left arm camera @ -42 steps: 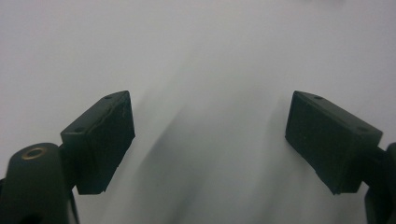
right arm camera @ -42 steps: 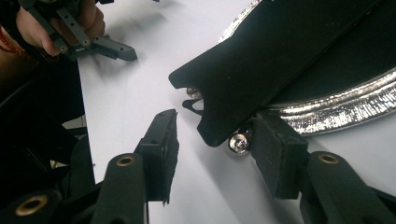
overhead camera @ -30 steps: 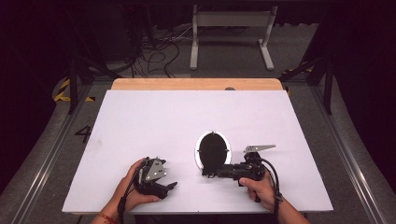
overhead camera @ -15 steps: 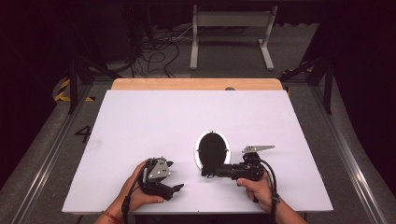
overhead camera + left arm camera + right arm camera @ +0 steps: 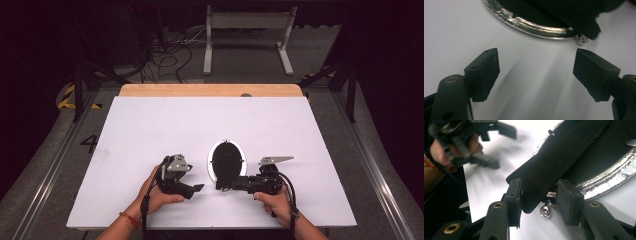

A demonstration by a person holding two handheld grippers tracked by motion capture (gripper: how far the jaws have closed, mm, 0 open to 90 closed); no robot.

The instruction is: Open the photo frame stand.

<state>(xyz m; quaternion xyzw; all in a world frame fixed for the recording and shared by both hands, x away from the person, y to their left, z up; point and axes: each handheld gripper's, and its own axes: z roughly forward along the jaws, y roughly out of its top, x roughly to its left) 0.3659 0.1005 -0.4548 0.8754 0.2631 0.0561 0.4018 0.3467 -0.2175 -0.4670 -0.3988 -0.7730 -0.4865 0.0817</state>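
We see a white tabletop (image 5: 150, 130) with a bare wooden strip (image 5: 210, 90) along its far edge, set in a dark room — cables (image 5: 170, 57) lie tangled on the grey floor beyond, beside a pale metal stand (image 5: 247, 30), and yellow-black hazard tape (image 5: 67, 97) marks the floor at left. Near the front edge lies an oval black pan with a shiny chrome rim (image 5: 227, 160). The right gripper (image 5: 223, 186) clamps the pan's flat black handle (image 5: 554, 162) between its pads — a small screw (image 5: 545, 211) sits just below. The left gripper (image 5: 199, 188) hovers just beside the pan with nothing between its jaws, which stand wide apart though they have just been closing a little.
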